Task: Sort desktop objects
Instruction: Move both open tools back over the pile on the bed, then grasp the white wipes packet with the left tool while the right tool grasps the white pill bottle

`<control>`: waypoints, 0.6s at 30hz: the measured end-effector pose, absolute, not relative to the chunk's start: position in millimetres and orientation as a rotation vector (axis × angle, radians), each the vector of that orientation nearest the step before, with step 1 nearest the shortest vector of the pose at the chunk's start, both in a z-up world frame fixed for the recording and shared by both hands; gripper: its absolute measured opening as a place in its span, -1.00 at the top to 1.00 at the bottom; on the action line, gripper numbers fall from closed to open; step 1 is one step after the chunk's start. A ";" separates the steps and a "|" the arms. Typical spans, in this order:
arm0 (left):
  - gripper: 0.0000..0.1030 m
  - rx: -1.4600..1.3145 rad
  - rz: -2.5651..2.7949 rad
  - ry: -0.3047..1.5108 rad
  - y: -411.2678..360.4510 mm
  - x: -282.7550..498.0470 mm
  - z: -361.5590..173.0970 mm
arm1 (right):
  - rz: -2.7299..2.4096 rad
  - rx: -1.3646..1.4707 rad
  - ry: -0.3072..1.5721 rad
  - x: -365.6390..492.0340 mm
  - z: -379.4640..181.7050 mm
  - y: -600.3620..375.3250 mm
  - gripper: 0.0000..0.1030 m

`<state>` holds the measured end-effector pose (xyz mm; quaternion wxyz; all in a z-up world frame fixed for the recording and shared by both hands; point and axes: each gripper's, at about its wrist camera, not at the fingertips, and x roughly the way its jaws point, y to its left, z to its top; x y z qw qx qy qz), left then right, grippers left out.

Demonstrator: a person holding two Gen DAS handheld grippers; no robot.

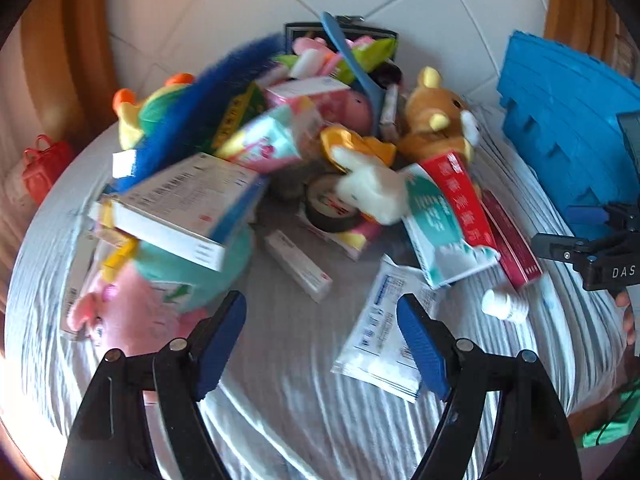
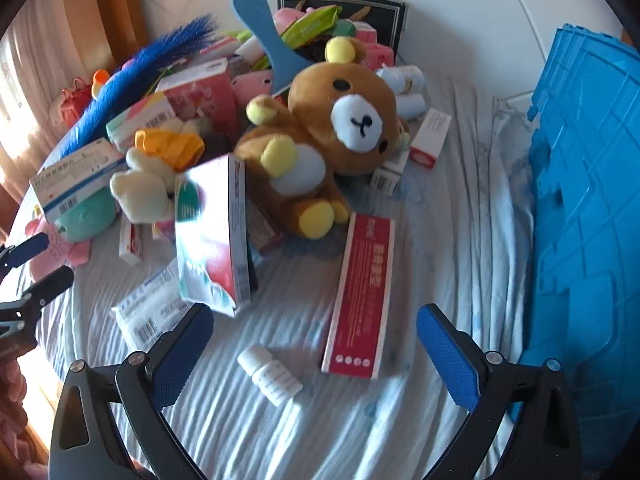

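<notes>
My left gripper (image 1: 322, 330) and right gripper (image 2: 316, 344) both hover spread wide, empty. A small white plastic bottle (image 2: 271, 376) lies low in the right frame, beside a long red cardboard box (image 2: 360, 296).

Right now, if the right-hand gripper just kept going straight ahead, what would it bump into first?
Probably the small white bottle, lying on the striped cloth just ahead of the open right gripper. The long red box lies right beyond it, slightly to the right. Depth is hard to judge through this lens.
</notes>
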<state>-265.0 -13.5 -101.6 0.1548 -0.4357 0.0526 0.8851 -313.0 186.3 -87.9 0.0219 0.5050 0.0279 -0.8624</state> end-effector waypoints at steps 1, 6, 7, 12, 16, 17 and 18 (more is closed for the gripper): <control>-0.50 -1.259 2.506 0.168 -4.4 -264.7 -108.7 | -2.663 1.577 0.089 -308.6 -94.5 187.2 -1.00; -0.50 -1.340 2.372 0.144 23.4 -268.0 -130.9 | -2.616 1.633 0.092 -287.9 -117.0 191.5 -1.00; -0.50 -1.356 2.352 0.150 28.7 -269.7 -134.8 | -2.612 1.644 0.089 -284.7 -119.8 192.8 -1.00; -0.50 -1.464 2.321 0.271 52.2 -285.4 -162.6 | -2.592 1.674 0.060 -272.4 -126.2 198.8 -1.00; -0.61 -1.481 2.348 0.278 52.9 -288.8 -174.5 | -2.558 1.671 0.057 -267.9 -128.4 196.3 -1.00; -0.50 -1.479 2.349 0.283 53.4 -287.9 -174.6 | -2.549 1.668 0.059 -267.8 -129.7 195.1 -1.00; -0.34 -1.462 2.358 0.277 52.9 -285.4 -173.0 | -2.542 1.661 0.061 -266.3 -130.2 192.4 -1.00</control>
